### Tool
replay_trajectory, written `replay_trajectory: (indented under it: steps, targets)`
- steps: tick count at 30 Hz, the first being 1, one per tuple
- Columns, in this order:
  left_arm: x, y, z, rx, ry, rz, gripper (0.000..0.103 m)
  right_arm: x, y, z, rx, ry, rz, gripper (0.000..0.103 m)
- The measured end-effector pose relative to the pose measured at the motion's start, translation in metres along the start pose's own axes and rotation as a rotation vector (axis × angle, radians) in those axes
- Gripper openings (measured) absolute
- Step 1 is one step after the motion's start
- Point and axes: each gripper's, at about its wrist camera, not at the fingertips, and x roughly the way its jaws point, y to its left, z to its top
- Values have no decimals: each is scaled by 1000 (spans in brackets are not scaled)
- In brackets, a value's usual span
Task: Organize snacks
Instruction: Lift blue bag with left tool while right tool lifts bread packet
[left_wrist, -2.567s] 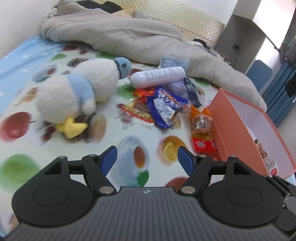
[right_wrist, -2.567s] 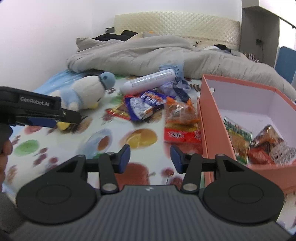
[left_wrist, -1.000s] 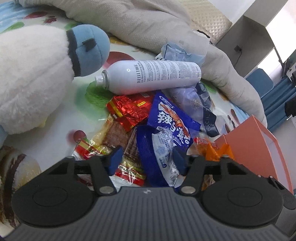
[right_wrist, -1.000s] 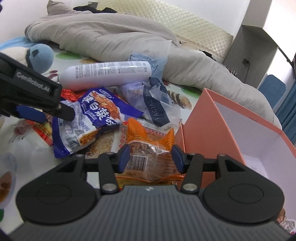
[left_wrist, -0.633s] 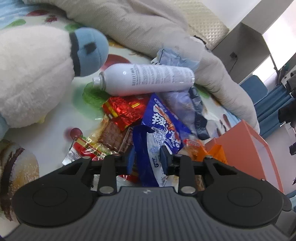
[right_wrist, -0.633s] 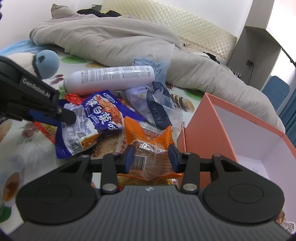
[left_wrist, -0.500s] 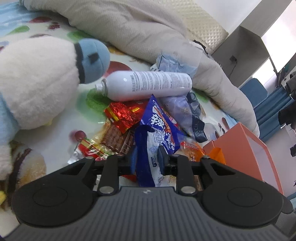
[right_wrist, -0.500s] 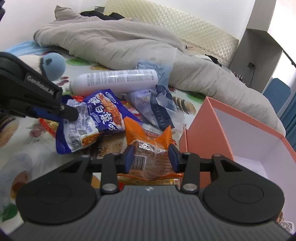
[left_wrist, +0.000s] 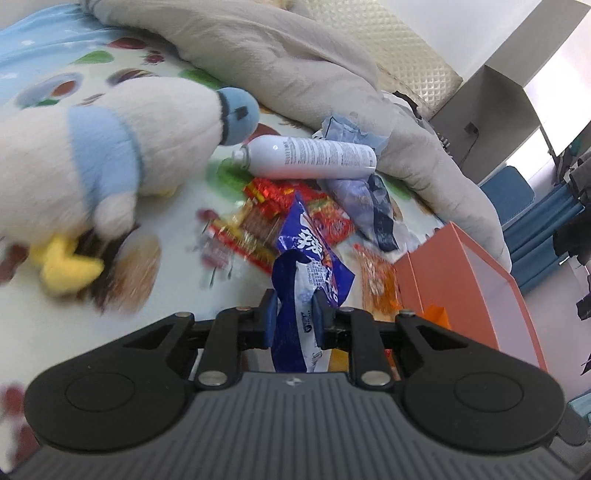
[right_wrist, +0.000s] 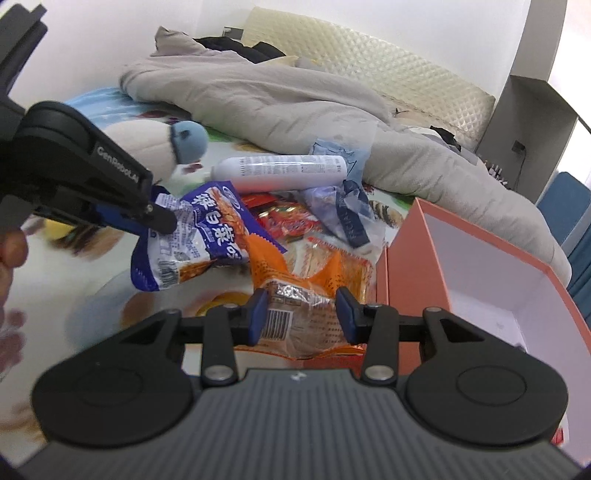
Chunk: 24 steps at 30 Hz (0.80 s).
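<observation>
My left gripper (left_wrist: 293, 310) pinches the end of a blue snack packet (left_wrist: 310, 258) and its jaws are still closing on it. In the right wrist view the same blue packet (right_wrist: 199, 236) hangs off the bed from the left gripper (right_wrist: 159, 221). An orange snack packet (right_wrist: 295, 280) sits in my right gripper (right_wrist: 301, 306), which is shut on it and holds it above the sheet. To the right stands the open orange box (right_wrist: 406, 258), also in the left wrist view as the orange box (left_wrist: 443, 273). More red snack packets (left_wrist: 295, 199) lie in a pile on the bed.
A white spray can (left_wrist: 310, 162) and a clear bag with a dark ribbon (left_wrist: 369, 206) lie behind the pile. A plush penguin (left_wrist: 110, 147) lies at the left. A grey blanket (left_wrist: 295, 66) is heaped across the back of the fruit-print sheet (left_wrist: 184, 288).
The left jaws closed on the blue packet and the right jaws on the orange one. Both grippers then rose and drew back from the pile, carrying their packets.
</observation>
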Motion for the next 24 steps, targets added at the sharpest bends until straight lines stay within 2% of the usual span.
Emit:
replay_trajectory:
  steps: [5, 10, 13, 19, 22, 24]
  targets:
    - [-40, -1, -28, -17, -21, 16, 23, -37, 0, -20, 5, -4, 14, 43]
    - [-74, 7, -62, -80, -14, 40, 23, -66, 1, -43, -4, 5, 16, 43]
    - [-86, 14, -80, -151, -1, 41, 23, -77, 2, -58, -18, 23, 10, 43]
    - [-101, 25, -104, -192, 19, 76, 24, -86, 7, -83, -53, 43, 8, 43]
    - [-101, 27, -112, -194, 37, 81, 27, -82, 7, -92, -34, 60, 10, 44]
    - [-100, 26, -117, -185, 52, 85, 36, -80, 7, -94, -19, 65, 21, 45]
